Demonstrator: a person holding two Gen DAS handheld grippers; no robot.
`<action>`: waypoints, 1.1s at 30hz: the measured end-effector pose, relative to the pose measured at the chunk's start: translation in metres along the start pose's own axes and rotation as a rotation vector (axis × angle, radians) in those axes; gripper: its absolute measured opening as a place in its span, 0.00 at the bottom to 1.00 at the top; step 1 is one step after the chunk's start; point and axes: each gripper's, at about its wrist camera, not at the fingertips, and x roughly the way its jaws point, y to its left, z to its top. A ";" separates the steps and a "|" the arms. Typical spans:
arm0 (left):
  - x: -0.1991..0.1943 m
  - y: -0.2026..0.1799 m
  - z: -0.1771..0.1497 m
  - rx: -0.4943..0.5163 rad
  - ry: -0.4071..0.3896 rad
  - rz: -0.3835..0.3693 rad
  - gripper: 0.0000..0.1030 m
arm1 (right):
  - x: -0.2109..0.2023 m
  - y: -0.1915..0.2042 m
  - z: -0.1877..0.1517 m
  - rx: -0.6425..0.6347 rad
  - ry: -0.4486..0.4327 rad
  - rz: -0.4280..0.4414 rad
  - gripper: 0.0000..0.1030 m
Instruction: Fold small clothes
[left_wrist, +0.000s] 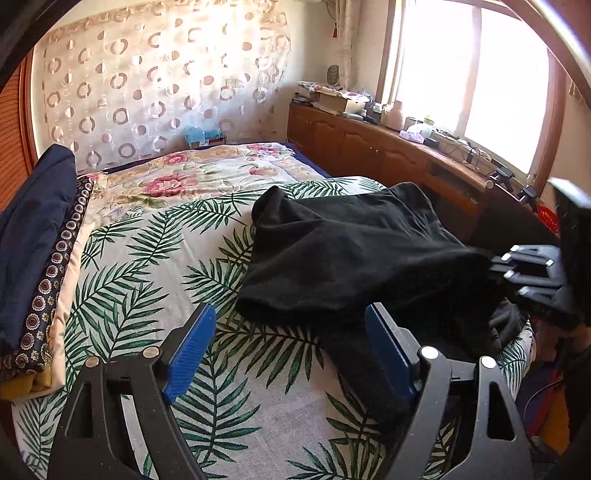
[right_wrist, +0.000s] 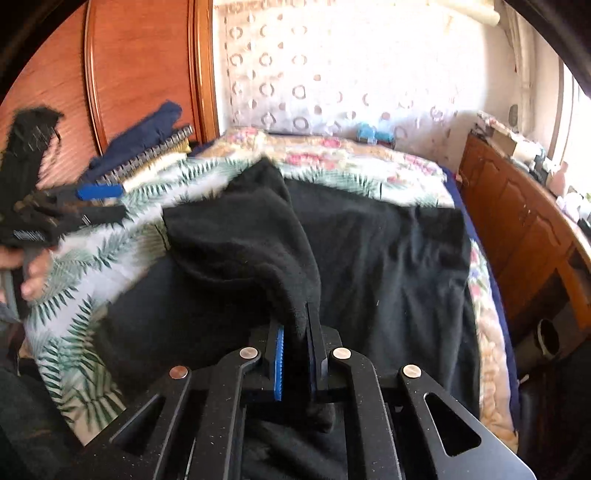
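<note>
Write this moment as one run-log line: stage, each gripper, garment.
stage: fold begun | right gripper: shut on black garment, edge lifted | left gripper: open, empty, over leaf-print sheet

Two hand-held grippers, both built of matte black plate with triangular cut-outs and round silver pivot pins. The left gripper (left_wrist: 290, 354) carries two ribbed blue pads (left_wrist: 190, 354) on the inner faces of its curved black fingers. The right gripper (right_wrist: 295, 354) shows the same blue ribbed pads (right_wrist: 279, 363), linked by black bars behind them. A hand (right_wrist: 29, 273) shows at the left gripper's black handle, partly blurred.
</note>
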 end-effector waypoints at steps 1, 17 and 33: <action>0.000 0.000 0.000 -0.002 -0.001 -0.001 0.81 | -0.007 0.001 0.003 -0.003 -0.019 0.003 0.09; -0.007 -0.004 -0.001 -0.004 -0.020 -0.018 0.81 | -0.043 -0.053 -0.050 0.055 0.126 -0.120 0.12; -0.012 -0.010 -0.001 0.013 -0.030 -0.008 0.81 | -0.069 -0.031 -0.037 0.032 0.008 -0.095 0.49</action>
